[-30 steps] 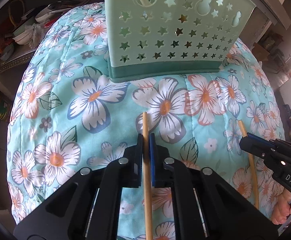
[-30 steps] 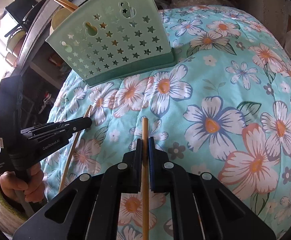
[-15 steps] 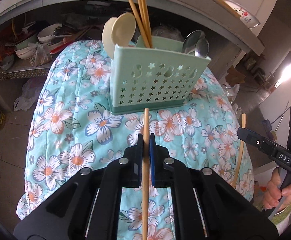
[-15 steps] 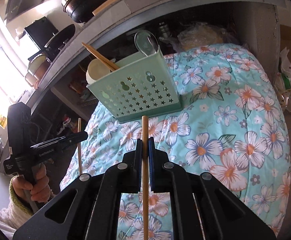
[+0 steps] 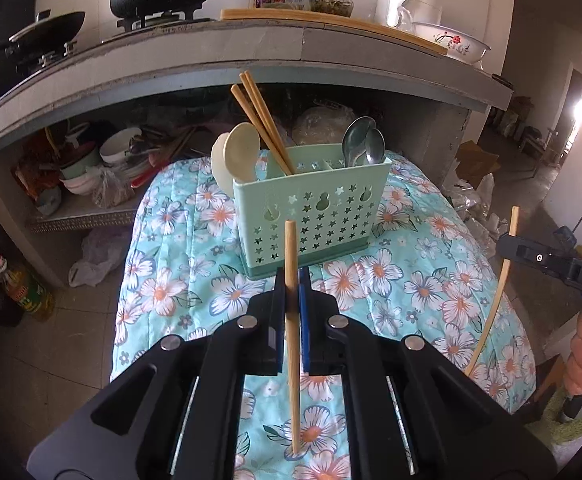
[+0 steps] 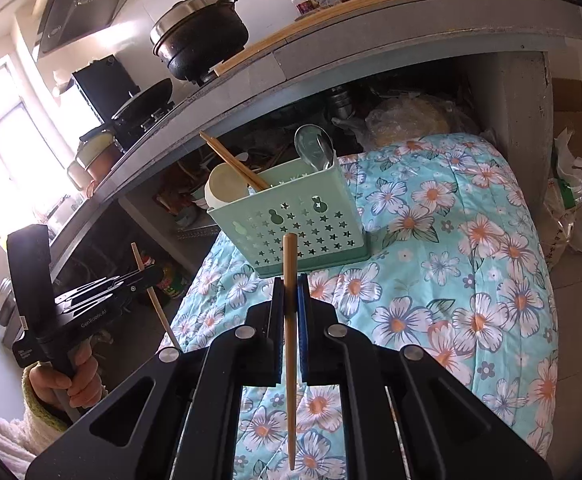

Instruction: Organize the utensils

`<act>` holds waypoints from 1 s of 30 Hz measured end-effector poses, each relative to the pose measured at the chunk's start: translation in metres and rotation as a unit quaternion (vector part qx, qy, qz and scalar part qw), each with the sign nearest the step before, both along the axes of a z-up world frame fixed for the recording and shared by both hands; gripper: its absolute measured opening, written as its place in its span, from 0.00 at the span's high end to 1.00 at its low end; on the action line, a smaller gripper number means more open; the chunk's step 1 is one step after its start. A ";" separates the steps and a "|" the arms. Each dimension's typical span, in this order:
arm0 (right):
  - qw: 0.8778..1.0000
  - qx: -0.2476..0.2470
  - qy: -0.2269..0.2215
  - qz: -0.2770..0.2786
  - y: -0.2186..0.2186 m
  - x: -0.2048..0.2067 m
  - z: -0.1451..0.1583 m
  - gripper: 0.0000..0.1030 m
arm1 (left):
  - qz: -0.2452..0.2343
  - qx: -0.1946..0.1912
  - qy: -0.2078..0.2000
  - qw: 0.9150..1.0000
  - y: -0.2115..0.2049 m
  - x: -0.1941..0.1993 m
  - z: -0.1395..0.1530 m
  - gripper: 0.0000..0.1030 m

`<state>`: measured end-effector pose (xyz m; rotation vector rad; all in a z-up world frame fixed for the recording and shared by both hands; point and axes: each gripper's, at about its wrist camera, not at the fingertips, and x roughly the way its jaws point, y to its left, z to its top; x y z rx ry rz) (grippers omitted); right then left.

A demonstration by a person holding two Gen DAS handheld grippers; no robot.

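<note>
The left gripper (image 5: 291, 284) has its jaws closed on a pale wooden chopstick (image 5: 292, 320), and the right gripper (image 6: 289, 288) has its jaws closed on a second wooden chopstick (image 6: 289, 320). Each stick stands nearly upright across the jaws, its upper end in front of the holder. The mint-green perforated plastic utensil holder (image 5: 311, 216) stands ahead of both grippers, farther and lower, on the floral quilted cover (image 5: 431, 292). Neither hand looks clearly nearer to it. Its open top is the target, so each stick probably must go above the rim and then down along its long axis. Inside the holder, two brown chopsticks (image 5: 263, 120) lean to the left beside a cream spoon (image 5: 239, 152), and metal spoons (image 5: 365, 144) stand at the right; these could block the way in. A grey concrete shelf (image 5: 291, 52) hangs over the far side.
</note>
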<state>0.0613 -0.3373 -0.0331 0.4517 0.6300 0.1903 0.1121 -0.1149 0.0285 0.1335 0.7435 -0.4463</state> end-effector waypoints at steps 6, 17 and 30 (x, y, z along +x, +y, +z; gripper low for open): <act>1.000 -0.002 -0.008 -0.001 -0.001 -0.003 0.006 0.94 | 0.003 0.018 -0.028 0.999 -0.009 -0.008 0.010 0.95; 1.000 -0.003 -0.017 0.002 0.002 -0.006 0.014 0.94 | 0.010 0.032 -0.058 0.998 -0.011 -0.017 0.020 0.95; 1.000 -0.008 -0.021 0.009 0.007 -0.006 0.018 0.94 | 0.013 0.034 -0.069 0.997 -0.008 -0.021 0.024 0.95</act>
